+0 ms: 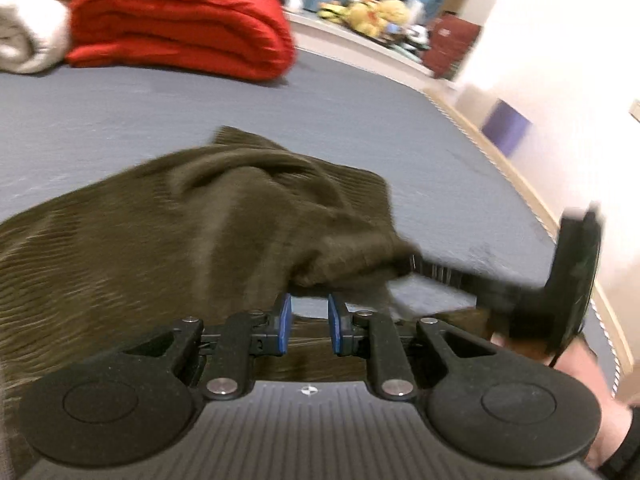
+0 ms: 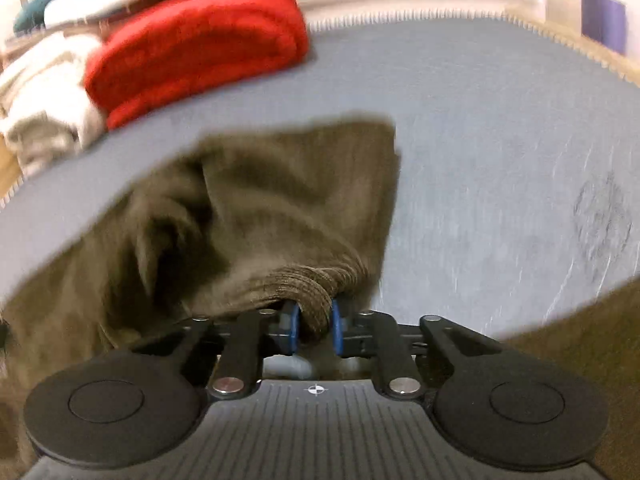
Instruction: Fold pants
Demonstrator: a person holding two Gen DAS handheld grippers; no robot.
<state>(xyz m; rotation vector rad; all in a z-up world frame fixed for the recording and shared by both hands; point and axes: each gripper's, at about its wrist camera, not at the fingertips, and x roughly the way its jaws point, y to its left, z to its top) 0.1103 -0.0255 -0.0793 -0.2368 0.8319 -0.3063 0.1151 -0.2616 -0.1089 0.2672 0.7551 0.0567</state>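
Olive-brown ribbed pants (image 1: 200,220) lie rumpled on a grey-blue bed sheet (image 1: 120,112). My left gripper (image 1: 310,316) sits at their near edge. Its blue pads stand a narrow gap apart; brown cloth fills the lower part of the gap and sheet shows at the tips, so it looks shut on a fold. In the right wrist view my right gripper (image 2: 314,320) is shut on a thick bunched roll of the pants (image 2: 280,200), which bulges out between its pads. The left wrist view also shows the right gripper (image 1: 414,264), blurred, reaching into the cloth from the right.
A folded red blanket (image 1: 180,20) and a white one (image 1: 24,32) sit at the far left of the bed. Plush toys (image 1: 372,12) line a ledge behind. The bed's right edge (image 1: 520,184) runs close to a wall. A hand (image 1: 592,392) holds the right gripper.
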